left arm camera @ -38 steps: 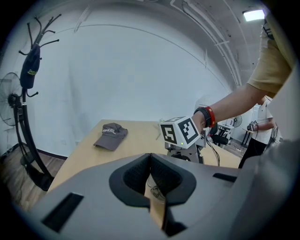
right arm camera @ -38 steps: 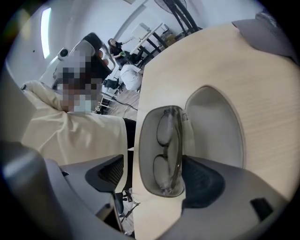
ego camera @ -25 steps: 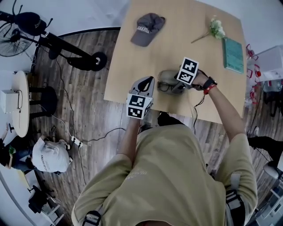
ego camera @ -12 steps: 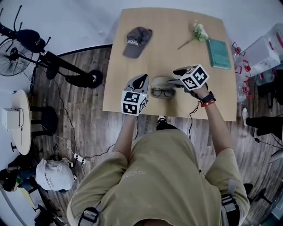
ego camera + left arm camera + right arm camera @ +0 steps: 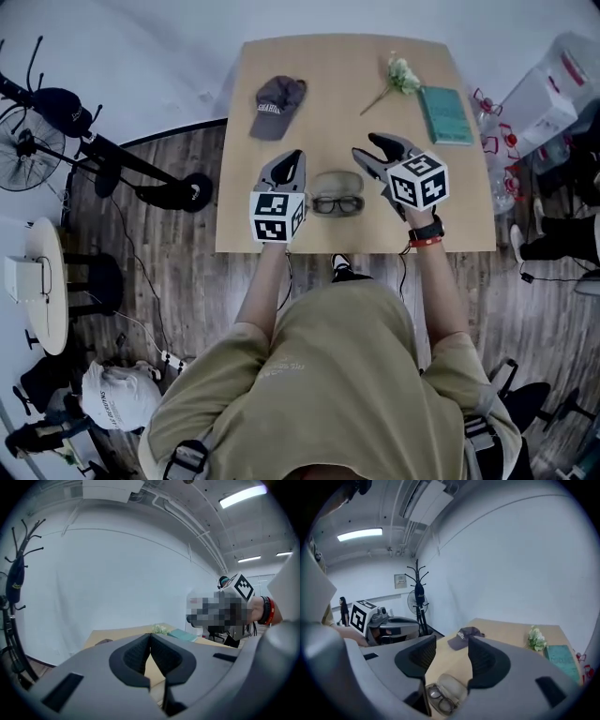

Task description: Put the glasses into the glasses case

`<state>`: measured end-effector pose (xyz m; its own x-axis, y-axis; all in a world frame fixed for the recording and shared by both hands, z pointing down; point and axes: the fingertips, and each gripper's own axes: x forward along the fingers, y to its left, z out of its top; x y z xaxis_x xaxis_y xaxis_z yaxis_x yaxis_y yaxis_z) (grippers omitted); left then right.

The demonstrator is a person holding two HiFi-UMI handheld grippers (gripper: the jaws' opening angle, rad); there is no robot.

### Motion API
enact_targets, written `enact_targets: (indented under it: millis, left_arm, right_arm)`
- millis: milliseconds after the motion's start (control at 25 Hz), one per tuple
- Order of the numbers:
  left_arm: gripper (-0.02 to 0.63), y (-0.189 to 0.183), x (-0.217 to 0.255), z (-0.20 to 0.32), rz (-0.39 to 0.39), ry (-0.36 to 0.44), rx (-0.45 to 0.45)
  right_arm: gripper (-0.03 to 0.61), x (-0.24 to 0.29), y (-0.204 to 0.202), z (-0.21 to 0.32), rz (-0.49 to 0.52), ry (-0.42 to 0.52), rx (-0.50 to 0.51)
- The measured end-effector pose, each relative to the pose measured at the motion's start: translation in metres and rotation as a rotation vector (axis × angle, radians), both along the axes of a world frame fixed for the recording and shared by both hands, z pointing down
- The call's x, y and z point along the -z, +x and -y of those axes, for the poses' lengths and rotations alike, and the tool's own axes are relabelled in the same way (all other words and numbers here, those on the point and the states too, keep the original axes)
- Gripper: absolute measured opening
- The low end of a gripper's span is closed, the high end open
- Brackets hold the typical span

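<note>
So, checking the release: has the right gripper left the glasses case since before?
Yes: the right gripper, over it before, is now right of the glasses case, jaws closing, empty.

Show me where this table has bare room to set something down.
Bare: mid table between cap and flowers; the near right corner below the book; the near left corner below the cap. Crowded: near edge centre, around the glasses and case.
</note>
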<state>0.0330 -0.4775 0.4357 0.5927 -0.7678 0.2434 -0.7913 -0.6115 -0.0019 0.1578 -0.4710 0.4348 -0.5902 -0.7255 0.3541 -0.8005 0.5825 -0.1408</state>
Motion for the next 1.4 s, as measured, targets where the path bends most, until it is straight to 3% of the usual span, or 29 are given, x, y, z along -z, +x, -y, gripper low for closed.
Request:
enact_targets:
  millis: [240, 600, 760, 1000, 1400]
  left_arm:
    - [0.023, 0.002, 0.03, 0.006, -0.023, 0.071, 0.016]
    - [0.023, -0.003, 0.044, 0.004, -0.048, 0.123, 0.051]
    - [0.023, -0.006, 0.044, 0.001, -0.054, 0.129, 0.056]
    - [0.023, -0.006, 0.044, -0.005, -0.049, 0.138, 0.051]
    - [0.023, -0.007, 0.025, -0.009, -0.018, 0.106, 0.042]
  right_arm:
    - [0.181, 0.029, 0.003, -0.002, 0.124, 0.092, -0.104]
    - [0.071, 0.052, 0.009, 0.0, 0.135, 0.209, -0.308]
    - [0.017, 0.051, 0.017, -0.003, 0.093, 0.24, -0.368]
    - [0.015, 0.027, 0.012, -0.008, 0.021, 0.16, -0.363]
    - [0.015, 0.01, 0.008, -0.013, 0.055, 0.121, -0.352]
